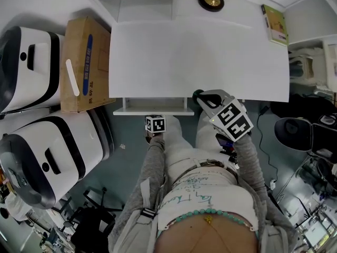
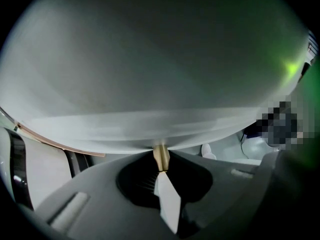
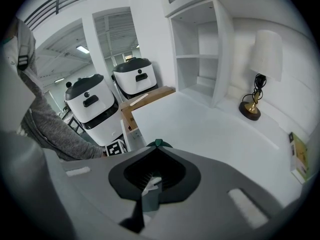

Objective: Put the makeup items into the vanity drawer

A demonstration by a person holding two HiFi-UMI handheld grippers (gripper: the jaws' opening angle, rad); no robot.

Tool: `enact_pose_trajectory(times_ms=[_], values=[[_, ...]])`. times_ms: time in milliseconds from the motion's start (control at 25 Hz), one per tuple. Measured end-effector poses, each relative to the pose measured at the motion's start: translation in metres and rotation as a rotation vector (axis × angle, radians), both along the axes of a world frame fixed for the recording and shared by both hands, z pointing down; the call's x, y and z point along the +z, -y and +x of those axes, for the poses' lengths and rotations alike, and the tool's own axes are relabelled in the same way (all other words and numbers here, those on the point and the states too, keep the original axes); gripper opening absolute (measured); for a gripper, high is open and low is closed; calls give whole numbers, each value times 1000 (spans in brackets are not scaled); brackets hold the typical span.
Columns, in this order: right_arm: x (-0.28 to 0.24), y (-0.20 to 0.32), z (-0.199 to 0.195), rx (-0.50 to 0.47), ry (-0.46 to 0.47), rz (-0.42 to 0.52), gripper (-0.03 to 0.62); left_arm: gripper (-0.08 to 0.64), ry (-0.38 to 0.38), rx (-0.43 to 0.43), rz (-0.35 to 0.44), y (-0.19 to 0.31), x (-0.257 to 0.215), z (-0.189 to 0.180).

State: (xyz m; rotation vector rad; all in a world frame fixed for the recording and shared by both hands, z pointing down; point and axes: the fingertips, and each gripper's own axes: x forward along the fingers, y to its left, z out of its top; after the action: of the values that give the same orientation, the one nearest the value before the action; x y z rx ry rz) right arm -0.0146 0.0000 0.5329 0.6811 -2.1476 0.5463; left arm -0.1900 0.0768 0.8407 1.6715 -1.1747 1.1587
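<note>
L gripper [image 2: 161, 171]: jaws pinched on the brass knob [image 2: 161, 155] of the drawer [image 1: 131, 111], prob. to pull it out, as it's only part-open under the table [image 1: 200, 51]. R gripper [image 3: 158, 144]: jaws together, empty, poised over the table's front edge, likely free for a pickup. No makeup items visible in any view.
</note>
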Motion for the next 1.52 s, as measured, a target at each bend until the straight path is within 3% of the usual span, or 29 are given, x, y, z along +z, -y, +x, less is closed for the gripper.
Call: enact_pose_trajectory(times_ms=[1520], values=[[9,-1,-70,-242,-2,-29,29,29,13,-30,-5,-51,0,-5]])
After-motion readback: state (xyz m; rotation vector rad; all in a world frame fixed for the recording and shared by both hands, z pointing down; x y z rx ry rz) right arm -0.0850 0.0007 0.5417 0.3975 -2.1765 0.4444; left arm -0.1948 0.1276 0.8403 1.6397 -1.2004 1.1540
